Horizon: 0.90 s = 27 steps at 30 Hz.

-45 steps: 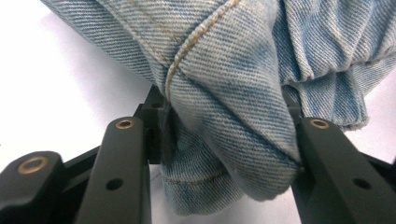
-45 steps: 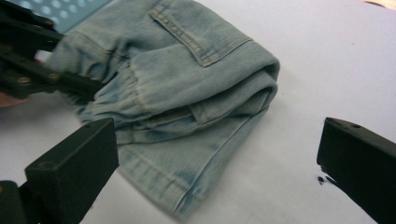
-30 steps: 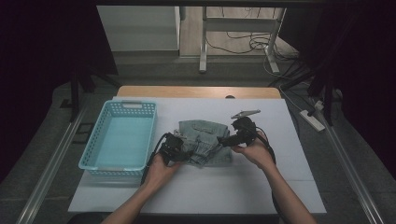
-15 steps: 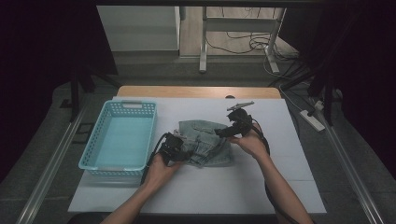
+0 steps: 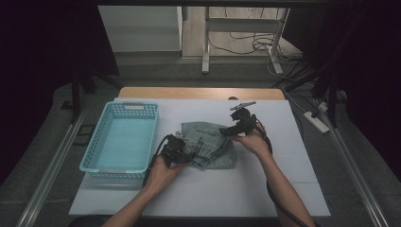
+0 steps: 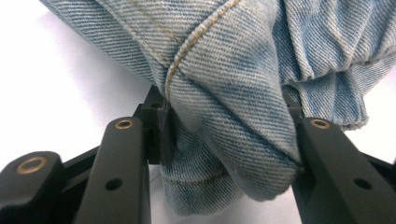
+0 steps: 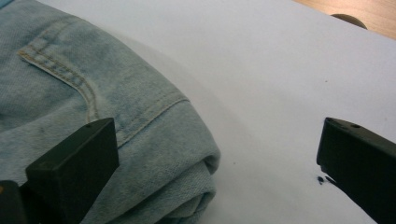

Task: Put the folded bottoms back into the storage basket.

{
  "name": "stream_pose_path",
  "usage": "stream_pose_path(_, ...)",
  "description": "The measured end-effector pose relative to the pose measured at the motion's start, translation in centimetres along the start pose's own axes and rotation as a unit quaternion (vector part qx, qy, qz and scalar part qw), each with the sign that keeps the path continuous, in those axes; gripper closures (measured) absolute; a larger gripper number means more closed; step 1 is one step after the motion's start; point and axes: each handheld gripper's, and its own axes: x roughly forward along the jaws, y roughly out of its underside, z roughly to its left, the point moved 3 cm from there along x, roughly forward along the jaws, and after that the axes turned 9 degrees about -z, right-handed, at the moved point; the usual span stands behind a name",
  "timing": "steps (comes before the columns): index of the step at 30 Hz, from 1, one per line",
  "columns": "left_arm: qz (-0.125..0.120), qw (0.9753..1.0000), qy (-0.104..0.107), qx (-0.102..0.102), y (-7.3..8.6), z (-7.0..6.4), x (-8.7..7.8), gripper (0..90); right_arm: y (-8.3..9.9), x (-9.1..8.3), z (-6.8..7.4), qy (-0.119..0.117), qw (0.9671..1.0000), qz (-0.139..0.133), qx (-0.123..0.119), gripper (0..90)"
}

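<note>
A folded pair of light blue jeans point(image 5: 210, 144) lies in the middle of the white table point(image 5: 283, 179). My left gripper point(image 5: 176, 150) is at the jeans' left front edge. In the left gripper view, my left gripper point(image 6: 224, 126) is shut on a bunched fold of the jeans point(image 6: 233, 93), with denim filling the space between the jaws. My right gripper point(image 5: 235, 126) hovers at the jeans' far right corner. In the right gripper view, my right gripper point(image 7: 215, 140) stands wide open, one jaw over the jeans point(image 7: 116, 112) near a pocket seam and the other over bare table.
A light blue plastic basket point(image 5: 134, 107) stands on the table to the left of the jeans, with nothing in it. A wooden strip point(image 5: 198, 92) runs along the table's far edge. Bare white surface spreads to the right and front.
My right gripper has moved away from me and a little left, from the jeans' right front side to their far right corner. The left gripper has stayed put on the denim.
</note>
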Motion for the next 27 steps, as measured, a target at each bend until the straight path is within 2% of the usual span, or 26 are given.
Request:
stream_pose_path(5,-0.001,1.0000,0.000,0.001,0.0,0.0,0.0,54.1,0.5,0.4,-0.3,0.010,0.9998,0.010,-0.013,0.0)
stream_pose_path(8,-0.003,1.0000,0.000,0.001,0.0,0.0,0.0,53.8,1.1,0.9,-0.3,0.003,0.9997,0.020,-0.012,1.4)
stream_pose_path(16,-0.011,0.9999,-0.001,0.009,0.2,0.0,0.0,52.5,2.5,2.3,0.7,-0.004,0.9975,0.062,-0.035,2.4)
stream_pose_path(17,-0.012,0.9999,-0.001,0.010,0.2,0.0,0.0,52.3,2.6,2.4,0.8,-0.005,0.9973,0.063,-0.037,6.3)
stream_pose_path(22,-0.017,0.9998,-0.002,0.011,0.3,-0.1,0.0,52.0,2.6,2.0,1.2,-0.049,0.9965,0.063,-0.026,29.7)
stream_pose_path(24,-0.017,0.9998,-0.001,0.010,0.3,0.0,0.0,52.0,2.6,1.8,1.4,-0.066,0.9955,0.064,-0.020,43.1)
stream_pose_path(25,-0.017,0.9998,0.000,0.009,0.3,0.0,0.0,52.0,2.5,1.7,1.5,-0.067,0.9953,0.065,-0.025,44.0)
stream_pose_path(27,-0.016,0.9999,0.000,0.006,0.3,0.0,0.0,52.1,2.4,1.6,1.7,-0.071,0.9948,0.067,-0.029,52.2)
